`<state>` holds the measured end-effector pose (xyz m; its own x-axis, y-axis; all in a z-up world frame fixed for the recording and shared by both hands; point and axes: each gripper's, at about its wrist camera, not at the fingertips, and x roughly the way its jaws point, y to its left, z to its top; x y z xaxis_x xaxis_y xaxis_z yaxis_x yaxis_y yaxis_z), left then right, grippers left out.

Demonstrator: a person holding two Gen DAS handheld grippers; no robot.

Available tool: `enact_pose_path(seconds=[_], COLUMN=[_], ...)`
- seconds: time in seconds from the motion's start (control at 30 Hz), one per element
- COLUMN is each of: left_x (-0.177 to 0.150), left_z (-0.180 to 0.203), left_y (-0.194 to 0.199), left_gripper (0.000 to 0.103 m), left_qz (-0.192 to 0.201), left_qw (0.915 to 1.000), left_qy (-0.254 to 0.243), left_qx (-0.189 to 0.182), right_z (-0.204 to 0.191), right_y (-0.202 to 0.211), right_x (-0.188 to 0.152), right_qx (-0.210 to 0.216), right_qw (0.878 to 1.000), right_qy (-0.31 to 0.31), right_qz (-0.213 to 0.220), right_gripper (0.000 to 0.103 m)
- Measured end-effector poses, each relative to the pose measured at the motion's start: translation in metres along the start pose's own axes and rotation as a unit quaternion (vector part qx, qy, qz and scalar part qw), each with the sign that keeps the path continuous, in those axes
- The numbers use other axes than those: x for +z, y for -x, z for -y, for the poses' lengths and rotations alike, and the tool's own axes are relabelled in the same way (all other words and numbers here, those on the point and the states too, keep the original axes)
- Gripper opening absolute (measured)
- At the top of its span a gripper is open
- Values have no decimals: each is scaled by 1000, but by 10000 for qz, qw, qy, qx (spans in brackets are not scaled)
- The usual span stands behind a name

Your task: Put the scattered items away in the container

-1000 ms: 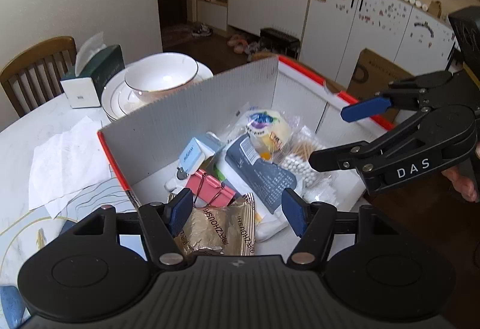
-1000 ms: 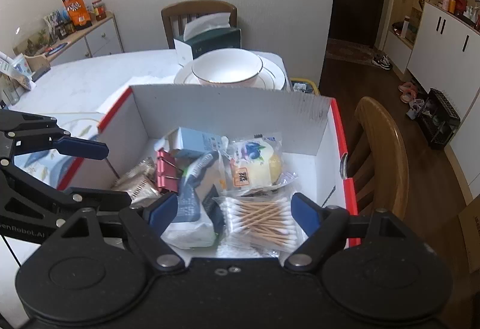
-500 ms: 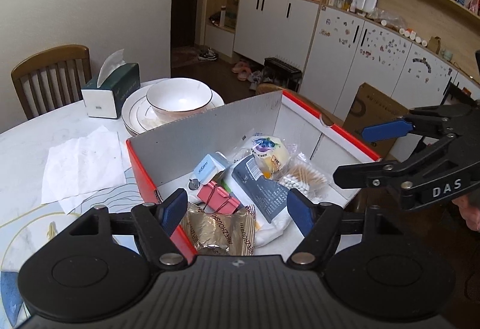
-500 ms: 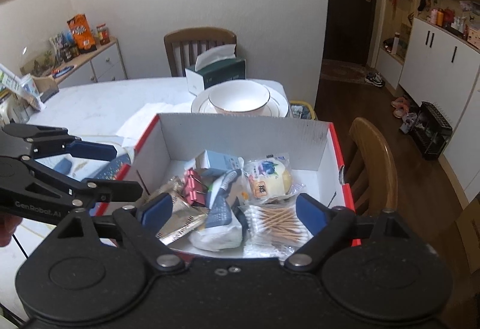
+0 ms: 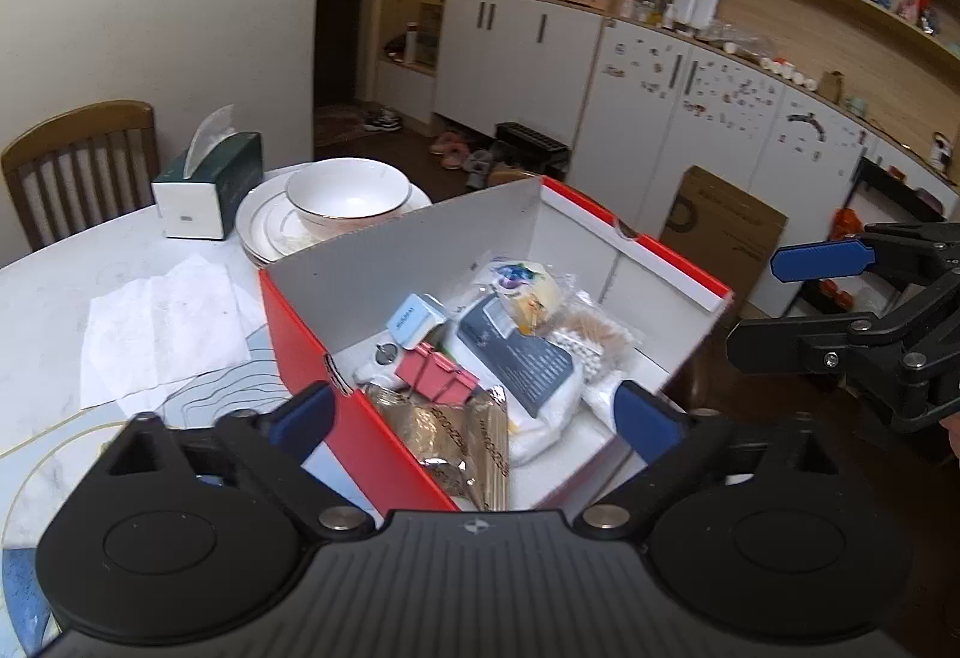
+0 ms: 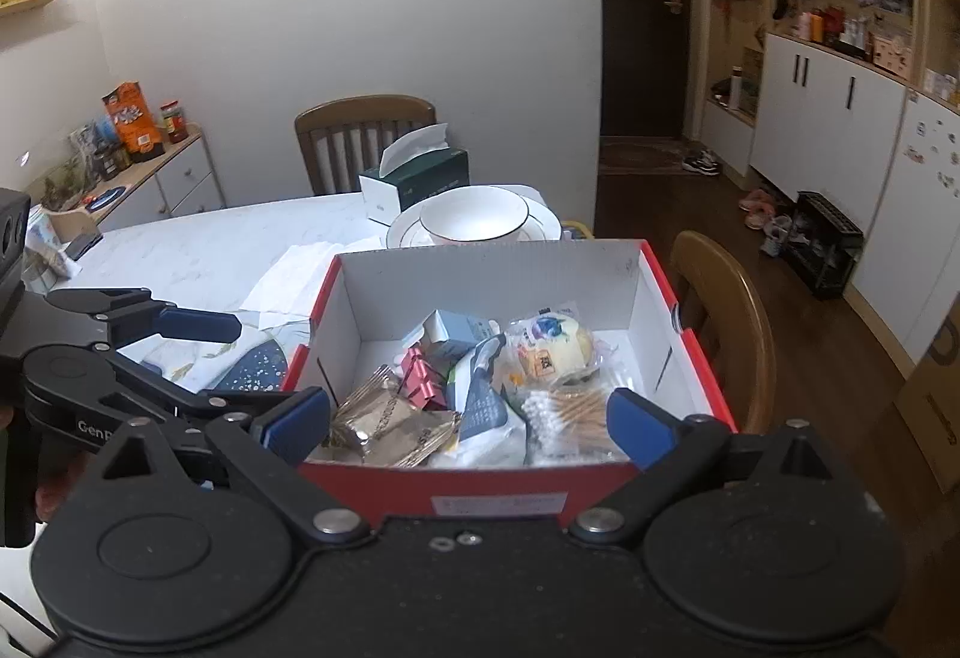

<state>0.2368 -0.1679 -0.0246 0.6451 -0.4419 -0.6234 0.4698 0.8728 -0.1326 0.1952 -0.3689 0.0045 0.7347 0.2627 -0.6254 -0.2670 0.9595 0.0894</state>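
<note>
Left gripper [image 5: 474, 418] spread wide, jaws just opened further, gripping nothing. Right gripper [image 6: 468, 418] likewise apart, just widened, empty. Directly ahead of both, below the fingertips: red-edged box [image 6: 690, 352] on the table [image 6: 198, 250], holding foil snack packet [image 5: 456, 436], pink binder clips [image 5: 435, 373], dark pouch [image 5: 516, 352], cotton swabs [image 6: 576, 412], wrapped bun [image 6: 555, 340]. Beyond the box: bowl [image 5: 348, 190] on plates, tissue box [image 5: 210, 184], chair [image 5: 78, 166].

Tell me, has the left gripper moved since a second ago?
Yes. The left gripper has backed away from the red box, which looks farther off, and its empty jaws have just been opening.
</note>
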Motion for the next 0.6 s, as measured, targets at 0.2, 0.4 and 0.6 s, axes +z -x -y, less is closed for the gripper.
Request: enact_pose_path(seconds=[0.2, 0.4, 0.6], left_x=[-4, -5, -5], left_z=[-1, -3, -5], left_y=[8, 12, 17], left_gripper=[102, 102, 102], left_qz=[50, 62, 98], left_qw=[9996, 9986, 9979], left_qy=[-210, -345, -451], left_qx=[-180, -385, -454], right_z=[-15, -29, -37], right_y=[13, 25, 32], right_x=[-8, -14, -20], right_qx=[-164, -350, -473], right_qw=[9996, 9988, 9979], right_qy=[-188, -251, -334], right_qz=[121, 234, 281], right_gripper=[99, 99, 99])
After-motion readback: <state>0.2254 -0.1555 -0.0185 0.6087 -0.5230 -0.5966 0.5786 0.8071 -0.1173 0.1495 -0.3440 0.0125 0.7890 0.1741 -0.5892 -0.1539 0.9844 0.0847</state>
